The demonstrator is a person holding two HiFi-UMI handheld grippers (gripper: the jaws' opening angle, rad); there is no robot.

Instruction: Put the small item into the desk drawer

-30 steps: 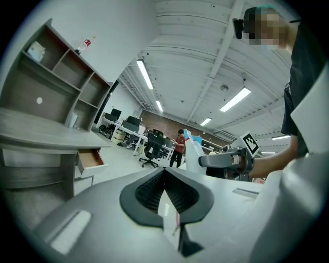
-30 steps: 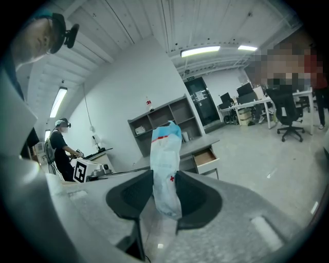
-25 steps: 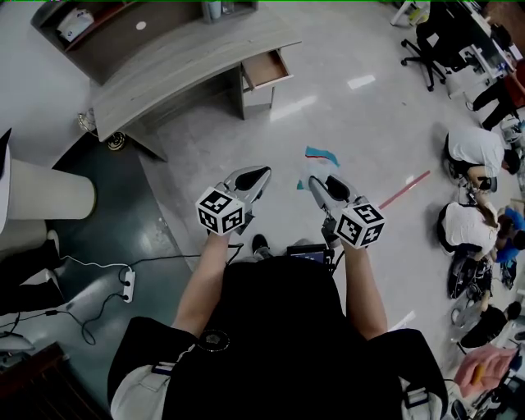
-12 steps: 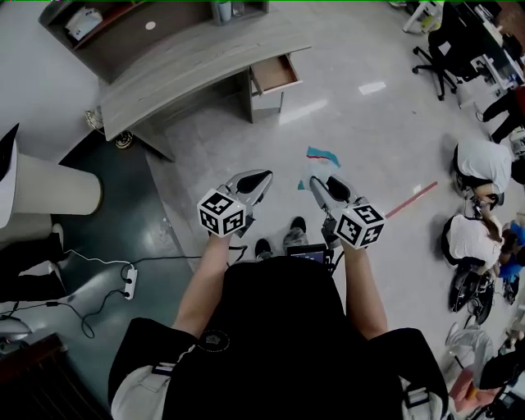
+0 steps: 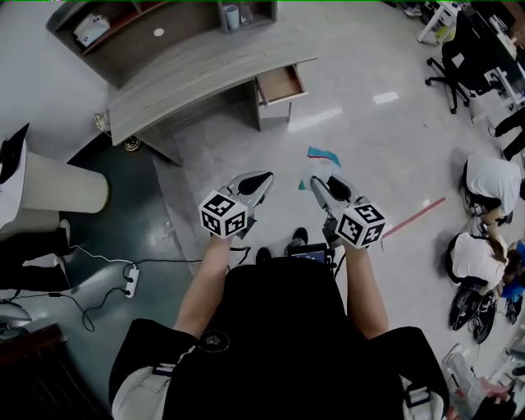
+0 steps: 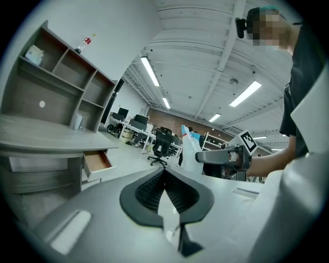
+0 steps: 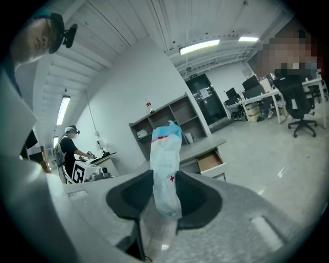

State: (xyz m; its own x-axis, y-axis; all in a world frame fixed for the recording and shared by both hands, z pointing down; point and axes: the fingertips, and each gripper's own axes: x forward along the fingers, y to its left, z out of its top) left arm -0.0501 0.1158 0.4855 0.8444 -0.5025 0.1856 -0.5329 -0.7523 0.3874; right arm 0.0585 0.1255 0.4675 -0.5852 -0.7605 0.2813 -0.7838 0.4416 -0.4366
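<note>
My right gripper (image 5: 321, 182) is shut on a small white packet with a blue top (image 5: 315, 165), which stands up between the jaws in the right gripper view as the packet (image 7: 165, 169). My left gripper (image 5: 261, 179) is shut with nothing in it; its jaws meet in the left gripper view (image 6: 165, 177). Both are held in front of my body over the floor. The grey desk (image 5: 205, 74) stands ahead at the top of the head view, with its drawer (image 5: 280, 84) pulled out and its brown inside showing. The drawer (image 7: 211, 161) also shows beyond the packet, and the drawer (image 6: 97, 161) at the left.
A shelf unit (image 5: 148, 25) sits on the desk. A white column (image 5: 57, 193) and a power strip with cables (image 5: 129, 283) lie left. Office chairs (image 5: 472, 57) and people on the floor (image 5: 488, 180) are right. A red strip (image 5: 414, 217) lies on the floor.
The desk and drawer have shifted right and down in the head view, so I stand nearer to them. Both grippers keep the same pose and the packet stays held.
</note>
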